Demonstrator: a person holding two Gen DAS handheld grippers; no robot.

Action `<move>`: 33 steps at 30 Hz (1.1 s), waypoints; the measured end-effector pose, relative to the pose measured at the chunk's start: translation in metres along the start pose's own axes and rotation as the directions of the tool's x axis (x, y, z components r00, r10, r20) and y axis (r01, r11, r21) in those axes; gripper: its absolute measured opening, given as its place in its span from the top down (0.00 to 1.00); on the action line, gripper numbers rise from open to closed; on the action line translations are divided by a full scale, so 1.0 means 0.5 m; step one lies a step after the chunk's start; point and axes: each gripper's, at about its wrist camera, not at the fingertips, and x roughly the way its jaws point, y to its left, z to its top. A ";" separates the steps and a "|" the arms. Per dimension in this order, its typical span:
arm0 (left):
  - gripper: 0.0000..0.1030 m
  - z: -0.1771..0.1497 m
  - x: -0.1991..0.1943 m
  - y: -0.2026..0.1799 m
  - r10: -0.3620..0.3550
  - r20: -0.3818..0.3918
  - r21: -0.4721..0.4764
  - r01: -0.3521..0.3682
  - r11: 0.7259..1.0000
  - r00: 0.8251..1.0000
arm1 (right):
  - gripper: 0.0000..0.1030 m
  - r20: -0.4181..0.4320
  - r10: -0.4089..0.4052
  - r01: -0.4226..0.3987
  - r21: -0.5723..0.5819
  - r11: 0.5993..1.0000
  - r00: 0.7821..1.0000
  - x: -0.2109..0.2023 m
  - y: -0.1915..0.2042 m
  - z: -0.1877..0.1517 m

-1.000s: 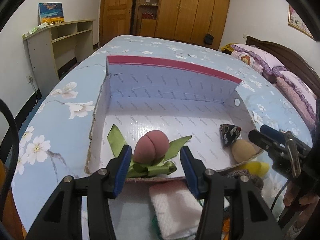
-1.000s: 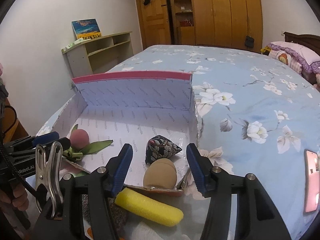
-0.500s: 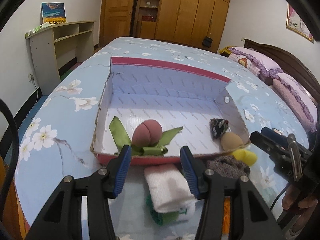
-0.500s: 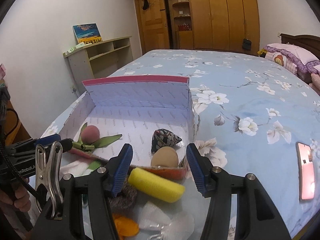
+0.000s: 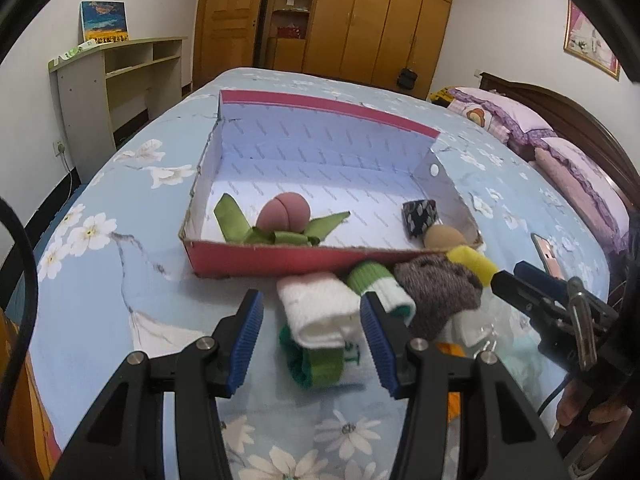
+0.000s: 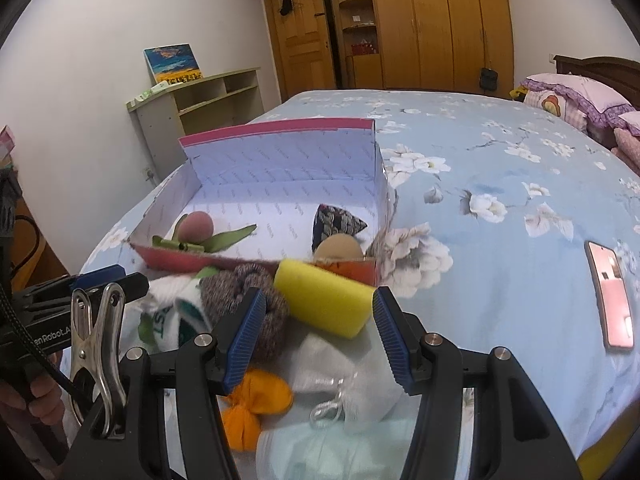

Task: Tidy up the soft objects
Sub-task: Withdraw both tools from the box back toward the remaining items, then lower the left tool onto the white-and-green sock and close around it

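A shallow pink-edged cardboard box (image 5: 256, 258) (image 6: 280, 126) lies on the bed. It holds a plush peach with green leaves (image 5: 283, 216) (image 6: 195, 227), a dark patterned pouch (image 5: 419, 216) (image 6: 338, 220) and a tan ball (image 5: 442, 237) (image 6: 339, 248). In front of the box lie a rolled white sock (image 5: 318, 308), a green-and-white sock (image 5: 380, 288) (image 6: 176, 314), a brown knit piece (image 5: 438, 288) (image 6: 250, 284) and a yellow sponge (image 5: 472, 264) (image 6: 322, 296). My left gripper (image 5: 310, 336) is open around the white sock. My right gripper (image 6: 318, 330) is open around the sponge's near end.
An orange cloth (image 6: 256, 400), a white drawstring bag (image 6: 348, 384) and a pale cloth (image 6: 332, 452) lie below the right gripper. A pink phone (image 6: 610, 300) lies on the blue floral bedspread (image 6: 500, 168) to the right. Pillows (image 5: 520, 128), a shelf (image 5: 120, 80) and wardrobes (image 5: 360, 20) stand behind.
Both grippers have pulled back from over the box toward the bed's near edge. The loose soft items in front of the box now sit between their open fingers.
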 end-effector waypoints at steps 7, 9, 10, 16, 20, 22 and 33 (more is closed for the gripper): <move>0.49 -0.030 -0.010 -0.006 -0.004 -0.015 0.007 0.004 1.000 1.000 | 0.44 0.004 0.003 -0.003 0.018 1.000 1.000 -0.022 0.001 -0.029; 0.49 -0.038 -0.011 -0.009 -0.004 -0.021 0.007 0.004 1.000 1.000 | 0.44 0.004 0.007 -0.007 0.023 1.000 1.000 -0.026 0.000 -0.036; 0.49 -0.040 -0.011 -0.010 -0.004 -0.022 0.008 0.004 1.000 1.000 | 0.44 0.005 0.008 -0.008 0.025 1.000 1.000 -0.029 0.000 -0.040; 0.49 -0.058 0.002 -0.017 -0.024 -0.057 0.005 0.024 1.000 0.998 | 0.44 0.022 0.021 -0.021 0.021 1.000 1.000 -0.044 0.004 -0.061; 0.49 -0.068 0.023 -0.025 -0.016 -0.086 0.002 0.016 1.000 0.996 | 0.44 0.007 0.024 -0.024 0.008 1.000 1.000 -0.040 0.007 -0.076; 0.49 -0.069 0.032 -0.031 -0.014 -0.090 0.005 0.015 1.000 0.996 | 0.44 0.001 0.025 -0.025 0.009 1.000 1.000 -0.038 0.005 -0.083; 0.49 -0.070 0.081 -0.044 0.035 -0.121 0.019 -0.033 0.999 0.992 | 0.44 -0.013 0.049 -0.048 0.050 0.998 0.999 -0.020 -0.018 -0.101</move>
